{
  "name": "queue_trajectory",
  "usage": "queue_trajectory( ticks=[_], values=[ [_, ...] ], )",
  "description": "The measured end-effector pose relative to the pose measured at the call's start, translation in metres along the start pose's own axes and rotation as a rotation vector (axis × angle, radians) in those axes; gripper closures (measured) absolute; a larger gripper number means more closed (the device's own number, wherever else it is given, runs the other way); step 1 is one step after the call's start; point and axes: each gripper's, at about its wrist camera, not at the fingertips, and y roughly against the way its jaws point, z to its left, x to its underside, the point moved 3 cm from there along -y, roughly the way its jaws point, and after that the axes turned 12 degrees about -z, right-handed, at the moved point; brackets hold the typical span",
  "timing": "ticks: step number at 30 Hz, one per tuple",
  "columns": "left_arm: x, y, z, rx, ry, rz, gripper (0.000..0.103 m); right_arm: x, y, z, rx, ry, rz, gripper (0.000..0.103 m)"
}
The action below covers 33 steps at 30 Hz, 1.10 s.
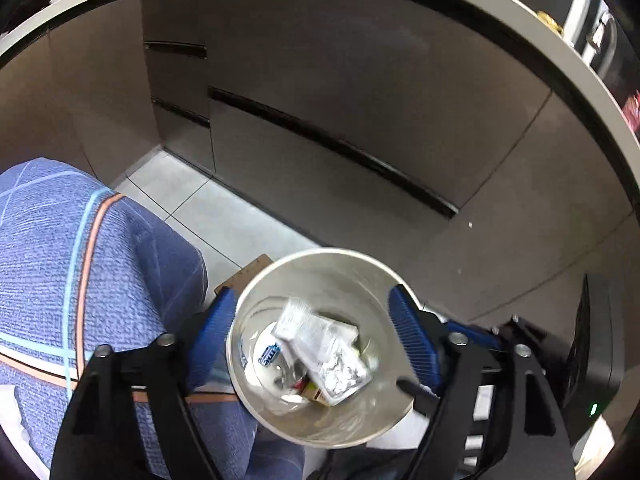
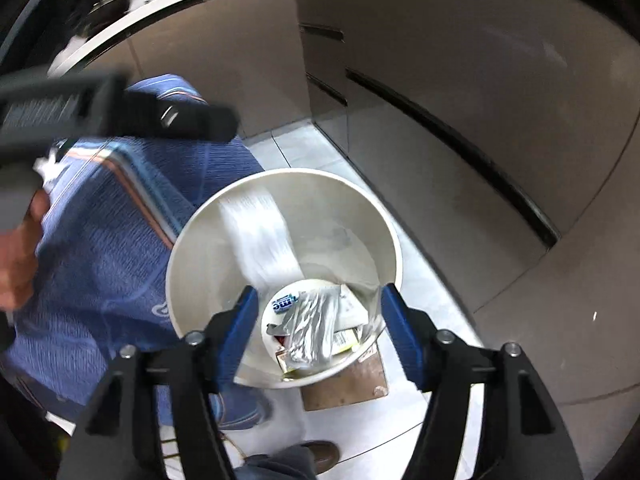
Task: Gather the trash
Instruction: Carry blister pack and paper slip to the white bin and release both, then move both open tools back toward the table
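Observation:
A white round trash bin (image 1: 320,264) stands on the floor and holds several wrappers, among them a clear crinkled packet (image 1: 324,344). My left gripper (image 1: 316,320) is open and empty, hovering above the bin's mouth. In the right wrist view the same bin (image 2: 192,248) shows from above, with a silver wrapper (image 2: 312,328) on the pile and a white blurred piece of trash (image 2: 264,240) in the air inside the bin. My right gripper (image 2: 316,316) is open and empty above the bin. The left gripper's body (image 2: 120,116) shows blurred at upper left.
Grey kitchen cabinets (image 1: 360,92) with dark handle slots stand behind the bin under a pale countertop edge (image 1: 560,52). The person's blue-clad leg (image 1: 80,260) is left of the bin. A brown flat board (image 2: 348,384) lies on the white tiled floor (image 1: 224,216) under the bin.

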Motion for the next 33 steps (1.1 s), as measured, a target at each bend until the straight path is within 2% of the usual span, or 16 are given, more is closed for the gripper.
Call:
queue_trajectory(
  ticks=[1,3,5,12,16,22,27,30,33],
  values=[
    [-0.002,0.001,0.002,-0.004,0.012,-0.008,0.017,0.001,0.001,0.003,-0.004,0.019,-0.004,0.025],
    [-0.007,0.004,0.005,-0.025,0.021,-0.030,0.008,0.002,0.003,0.007,-0.017,0.036,-0.017,0.008],
    [-0.009,0.005,0.005,-0.034,0.025,-0.039,0.008,0.002,0.003,0.010,-0.026,0.034,-0.020,0.003],
    [-0.015,0.019,0.002,-0.033,0.023,-0.050,0.008,0.001,0.001,0.021,-0.038,0.024,0.005,0.003],
    [-0.023,0.036,0.001,-0.022,0.022,-0.072,0.008,-0.009,0.012,0.025,-0.037,0.031,-0.021,0.003],
    [-0.042,0.088,0.003,-0.014,0.010,-0.144,0.008,-0.034,0.045,0.044,-0.053,0.048,-0.084,0.003],
    [-0.048,0.157,0.032,-0.052,0.036,-0.232,0.008,-0.060,0.073,0.085,-0.097,0.109,-0.140,0.003],
    [-0.041,0.197,0.066,-0.112,0.080,-0.270,0.008,-0.071,0.082,0.113,-0.138,0.133,-0.156,0.003],
    [-0.025,0.229,0.109,-0.173,0.130,-0.270,0.008,-0.080,0.081,0.153,-0.214,0.159,-0.155,0.003]
  ],
)
